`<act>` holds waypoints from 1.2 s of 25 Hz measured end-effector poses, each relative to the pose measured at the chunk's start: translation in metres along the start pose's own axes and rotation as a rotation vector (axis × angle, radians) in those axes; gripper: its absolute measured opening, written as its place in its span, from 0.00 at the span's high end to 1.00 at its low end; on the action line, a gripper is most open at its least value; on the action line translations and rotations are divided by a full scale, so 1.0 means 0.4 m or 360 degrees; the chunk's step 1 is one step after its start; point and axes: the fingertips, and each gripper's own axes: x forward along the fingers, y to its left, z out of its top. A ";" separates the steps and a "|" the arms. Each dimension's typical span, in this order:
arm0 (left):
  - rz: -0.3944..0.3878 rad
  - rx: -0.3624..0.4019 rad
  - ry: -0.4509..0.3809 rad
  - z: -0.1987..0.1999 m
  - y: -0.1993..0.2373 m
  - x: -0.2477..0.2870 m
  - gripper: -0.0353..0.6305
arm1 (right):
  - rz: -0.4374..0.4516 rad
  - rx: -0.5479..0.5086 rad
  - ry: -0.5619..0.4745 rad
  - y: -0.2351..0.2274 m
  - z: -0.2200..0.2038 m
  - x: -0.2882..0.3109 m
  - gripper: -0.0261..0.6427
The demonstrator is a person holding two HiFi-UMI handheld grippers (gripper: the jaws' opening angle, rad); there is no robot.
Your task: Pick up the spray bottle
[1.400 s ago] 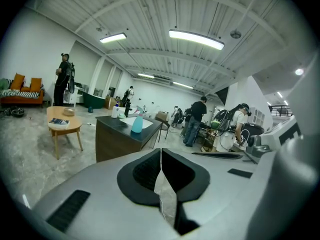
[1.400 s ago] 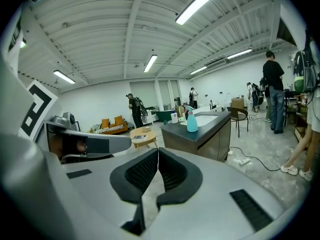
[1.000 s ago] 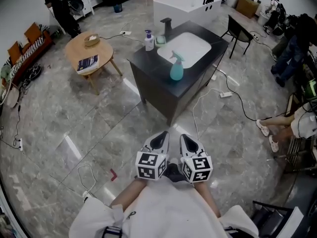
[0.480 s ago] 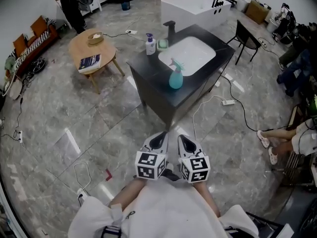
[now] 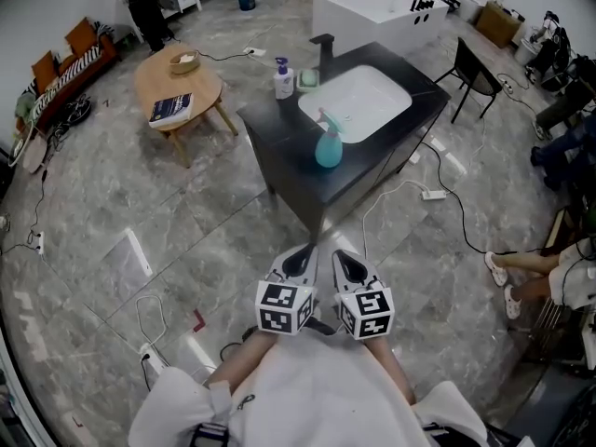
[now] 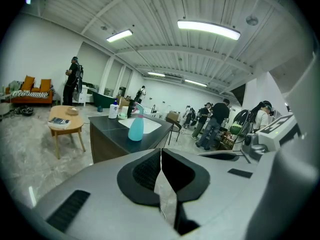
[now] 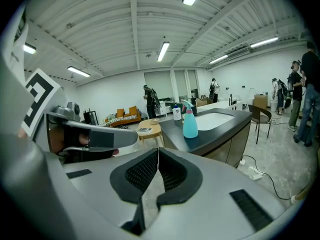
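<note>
I look down on a grey marble floor that fills the head view. A black vanity counter stands on it at 12 o'clock from my two grippers. A white sink basin is set into its top. Beyond the counter, towards 1 o'clock, sits a white bathtub. A round wooden table stands at 10 o'clock, well apart from the counter, with a book and a small bowl on it. A black chair stands at 2 o'clock by the counter's far end. Close in front of me, at 6 o'clock in the frame, the left gripper and the right gripper sit side by side over the floor, near each other and well short of the counter. Each gripper's own view shows its jaws pressed together with nothing between them. The teal spray bottle stands upright on the dark countertop, just beside the basin's near edge. It sits dead ahead at 12 o'clock in the left gripper view and slightly towards 1 o'clock in the right gripper view. A white pump bottle stands at the counter's far left corner, near the black faucet.
</note>
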 end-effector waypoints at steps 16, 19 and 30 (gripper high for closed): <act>-0.0009 -0.0007 0.0014 0.000 -0.027 0.055 0.90 | -0.0003 0.0025 0.0002 -0.055 -0.004 -0.005 0.92; -0.0008 -0.0008 0.0013 0.000 -0.032 0.051 0.90 | -0.0003 0.0029 0.0025 -0.054 -0.017 -0.009 0.92; -0.0019 0.0005 -0.0004 -0.001 -0.022 0.031 0.90 | -0.0003 0.0043 -0.0015 -0.029 -0.019 -0.016 0.92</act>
